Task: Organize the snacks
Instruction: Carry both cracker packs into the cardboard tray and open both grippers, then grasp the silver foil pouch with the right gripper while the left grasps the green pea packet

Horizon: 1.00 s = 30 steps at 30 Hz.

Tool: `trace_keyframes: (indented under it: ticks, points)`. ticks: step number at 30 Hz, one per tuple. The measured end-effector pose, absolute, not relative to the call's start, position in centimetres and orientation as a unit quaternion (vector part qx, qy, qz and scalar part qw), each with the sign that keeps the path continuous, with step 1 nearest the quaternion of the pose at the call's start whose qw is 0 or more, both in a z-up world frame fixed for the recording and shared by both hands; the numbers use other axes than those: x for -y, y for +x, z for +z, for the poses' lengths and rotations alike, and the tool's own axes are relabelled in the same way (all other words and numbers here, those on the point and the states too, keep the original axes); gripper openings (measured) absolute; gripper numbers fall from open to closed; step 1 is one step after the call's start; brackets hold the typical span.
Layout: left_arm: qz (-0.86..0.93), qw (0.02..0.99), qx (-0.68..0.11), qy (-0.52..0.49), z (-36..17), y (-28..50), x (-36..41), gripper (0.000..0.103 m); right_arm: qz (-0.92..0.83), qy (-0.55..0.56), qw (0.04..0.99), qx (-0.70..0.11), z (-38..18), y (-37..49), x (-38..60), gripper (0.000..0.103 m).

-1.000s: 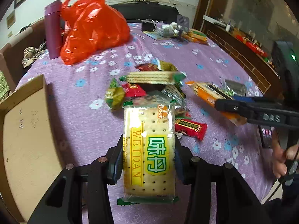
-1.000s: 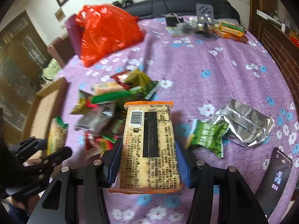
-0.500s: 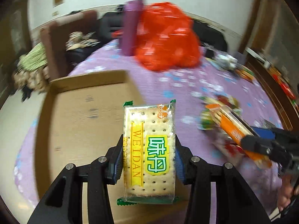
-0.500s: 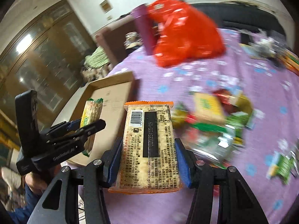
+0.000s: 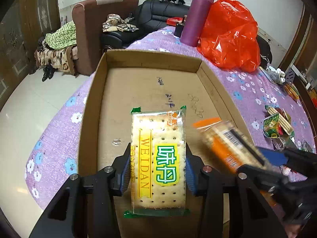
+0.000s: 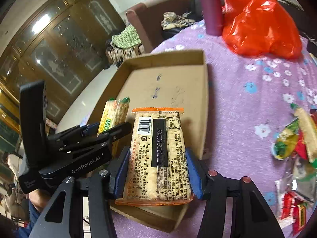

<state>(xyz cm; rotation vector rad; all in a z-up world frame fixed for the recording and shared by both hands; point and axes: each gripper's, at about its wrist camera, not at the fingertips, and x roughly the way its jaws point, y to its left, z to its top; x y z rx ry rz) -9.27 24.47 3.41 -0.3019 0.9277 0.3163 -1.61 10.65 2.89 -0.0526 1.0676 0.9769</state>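
My left gripper [image 5: 157,175] is shut on a green-edged cracker pack [image 5: 158,138] with a yellow WEIDAN label, held above the floor of a shallow cardboard box [image 5: 150,59]. My right gripper [image 6: 156,174] is shut on an orange-edged cracker pack [image 6: 158,152], barcode side up, over the box [image 6: 205,99] near its front right corner. The right wrist view shows the left gripper [image 6: 111,127] and its green pack [image 6: 114,115] to the left over the box. The orange pack [image 5: 223,140] appears blurred at the right in the left wrist view. The box holds nothing.
The box lies on a table with a purple flowered cloth [image 5: 247,87]. A purple flask [image 5: 198,17] and a red plastic bag [image 5: 229,33] stand behind the box. A pile of loose snack packs [image 6: 297,138] lies to the right. Sofas stand beyond the table.
Both grippers have swung left from above the snack pile to above the cardboard box, each still carrying its cracker pack. The snack pile now lies off to the right.
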Motion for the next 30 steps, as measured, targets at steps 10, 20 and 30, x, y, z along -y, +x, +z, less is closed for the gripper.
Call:
trace_keyframes:
  ticks: [10,20,30]
  points:
    - [0.154,0.868,-0.449,-0.142,3.5,-9.3,-23.9,0.055,0.446,-0.054,0.753,-0.480,2.5,-2.4,-11.0,0.060]
    - [0.113,0.894,-0.414,-0.130,7.1,-8.9,-19.7,0.060,0.433,0.004,0.780,-0.453,5.8,-2.3,-2.4,0.060]
    - [-0.043,0.903,-0.420,-0.079,7.6,-5.0,-6.5,0.062,0.223,0.079,0.855,-0.462,6.2,2.8,18.9,0.060]
